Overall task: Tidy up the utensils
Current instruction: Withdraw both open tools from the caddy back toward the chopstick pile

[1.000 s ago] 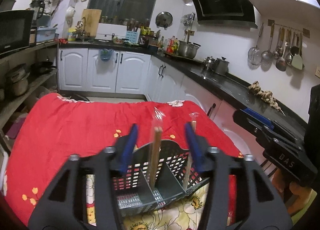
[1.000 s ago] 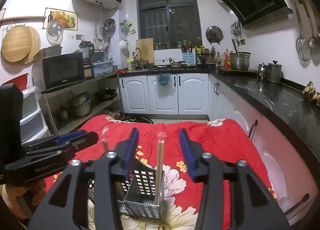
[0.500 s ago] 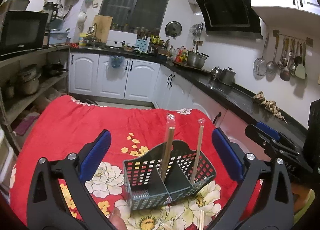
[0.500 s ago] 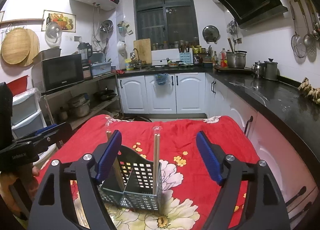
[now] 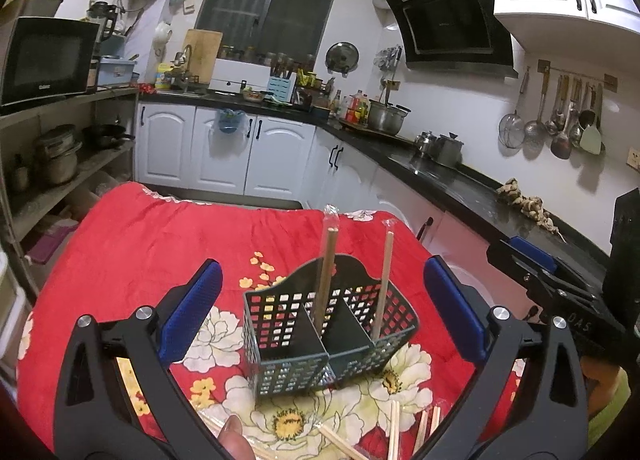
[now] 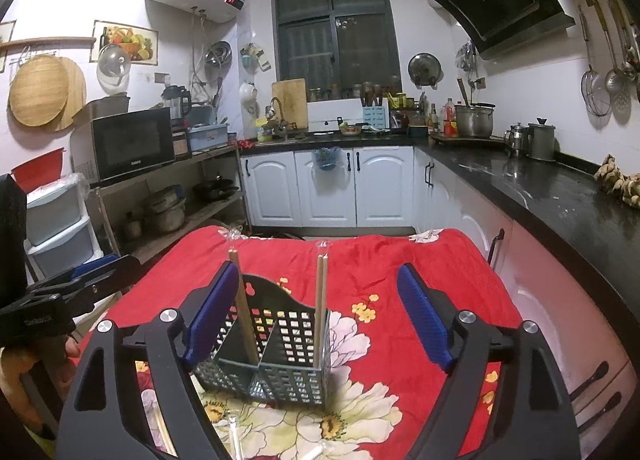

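**Both tools let go of the chopsticks and back off from the holder**

A second ago each tool had its blue pads close about a wrapped chopstick pair standing in the holder; since then the jaws of both have been opening, and both have drawn back. The left tool (image 5: 322, 308) is now spread wide, with the holder between its pads but touching neither. The right tool (image 6: 316, 320) is also spread, its left pad in front of the holder's near corner and nothing pinched.

The dark grey slotted holder (image 5: 288, 336) stands upright on the red flowered cloth (image 5: 132, 248) that covers the table, over a large white bloom. A divider splits it into two compartments. One wrapped chopstick pair (image 5: 326, 272) stands against the divider; a second wrapped pair (image 5: 383, 280) stands in the right compartment as the left wrist view shows it. Both lean only slightly, and their clear wrappers stick up past the wood.

More loose chopsticks (image 5: 394, 432) lie flat on the cloth nearer the cameras. A fingertip (image 5: 236, 438) shows at the bottom edge of the left wrist view.
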